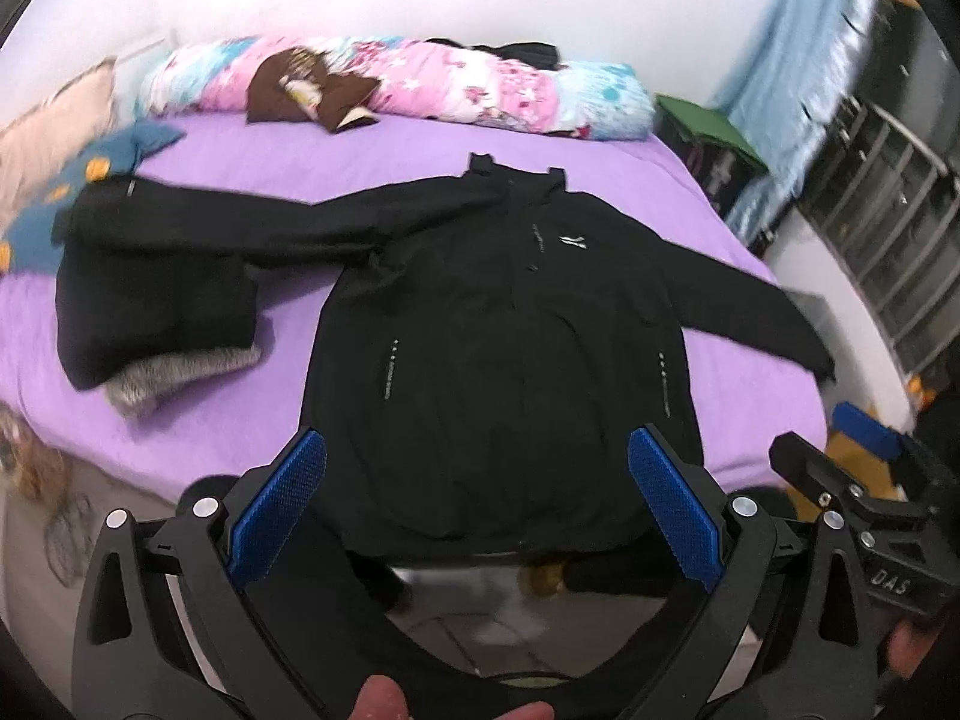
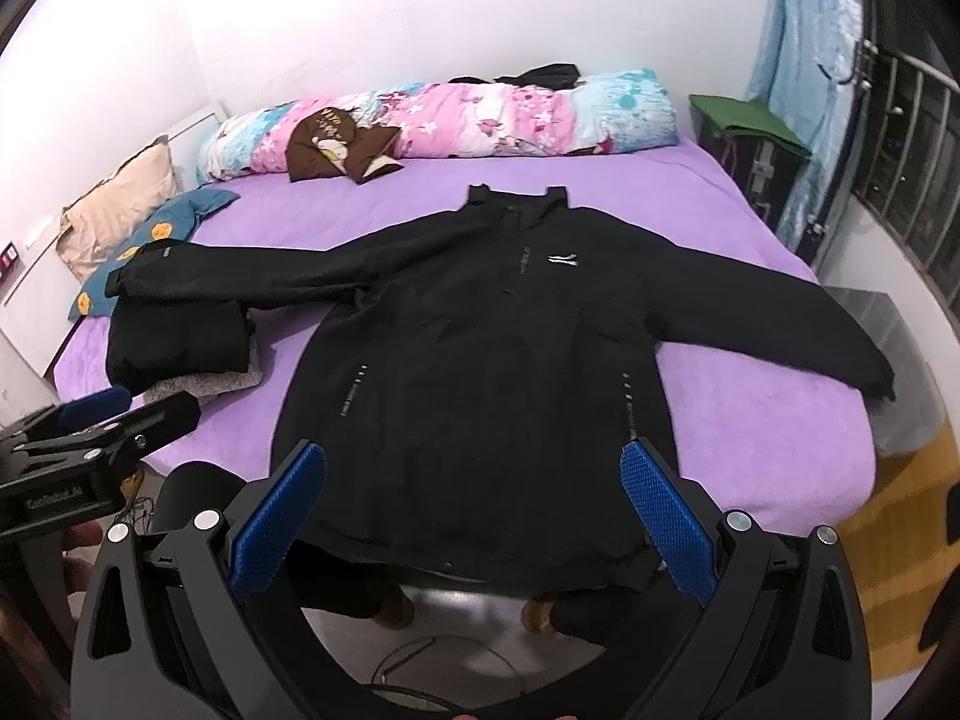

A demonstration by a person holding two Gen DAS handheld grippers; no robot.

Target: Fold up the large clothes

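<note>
— Jacket (image 2: 480, 372) first: where is it?

— Spread flat, front up, on the purple bed (image 2: 750, 420), filling the middle of both frames. Its hem hangs over the near edge, collar toward the far wall, both sleeves out sideways. No fold made yet, I'd judge, so this is the start.

— Your tools?

— My left tool (image 1: 477, 480) is spread wide, holding nothing, above the hem. My right tool (image 2: 474, 495) is likewise spread and empty, just beside it.

— Next move?

— Probably a sleeve each, carried across the chest. At frame left the sleeve (image 2: 240, 270) lies over a folded dark pile (image 2: 180, 342), so it should be lifted clear without dragging that.

— The room, left to right?

— Pillows (image 2: 120, 210) at upper left, a rolled floral quilt (image 2: 450, 114) along the far side, a green-topped box (image 2: 744, 120), then a blue curtain (image 2: 798, 60) and window bars at right.
</note>
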